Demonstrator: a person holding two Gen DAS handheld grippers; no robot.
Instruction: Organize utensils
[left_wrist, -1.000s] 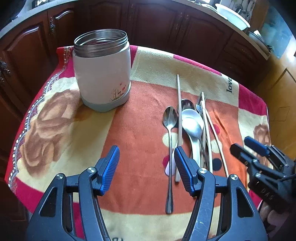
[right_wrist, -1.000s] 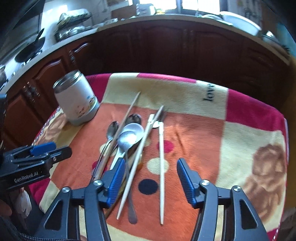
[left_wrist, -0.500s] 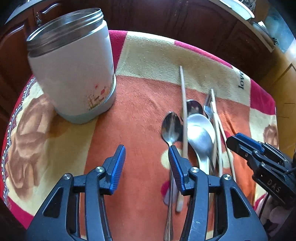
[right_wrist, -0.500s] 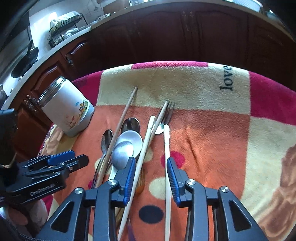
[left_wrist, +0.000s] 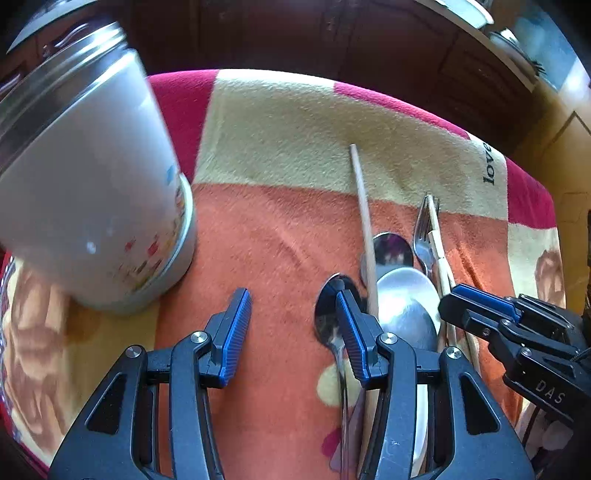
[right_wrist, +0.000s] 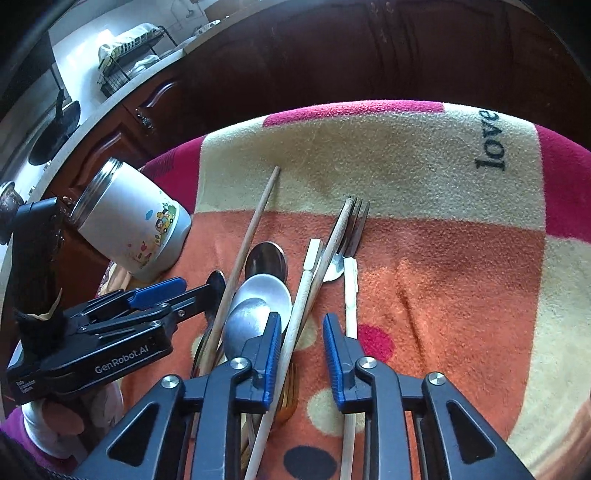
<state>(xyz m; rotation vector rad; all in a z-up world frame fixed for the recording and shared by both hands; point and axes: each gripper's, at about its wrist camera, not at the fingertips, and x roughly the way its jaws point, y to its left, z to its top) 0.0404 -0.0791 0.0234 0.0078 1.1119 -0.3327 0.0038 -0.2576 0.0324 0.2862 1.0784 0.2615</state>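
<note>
A pile of utensils lies on the patterned blanket (left_wrist: 288, 125): steel spoons (left_wrist: 402, 299), a fork (left_wrist: 424, 229) and several chopsticks (left_wrist: 364, 210). A white steel-rimmed jar (left_wrist: 88, 206) stands at the left. My left gripper (left_wrist: 291, 325) is open, low over the blanket, its right finger at the leftmost spoon's bowl (left_wrist: 327, 314). My right gripper (right_wrist: 299, 343) is open and straddles a chopstick (right_wrist: 306, 295) in the pile; the fork (right_wrist: 351, 236) and spoons (right_wrist: 264, 295) lie just ahead. The jar shows at the left in the right wrist view (right_wrist: 129, 229).
Dark wooden cabinets (right_wrist: 332, 55) ring the blanket-covered table. A counter with a dish rack (right_wrist: 129, 48) and a pan (right_wrist: 55, 129) is at the far left. The blanket stretches to the right of the pile (right_wrist: 461, 277).
Both grippers have moved forward and down towards the utensil pile. The jaws of both have narrowed somewhat but remain open. The utensils and jar have not moved.
</note>
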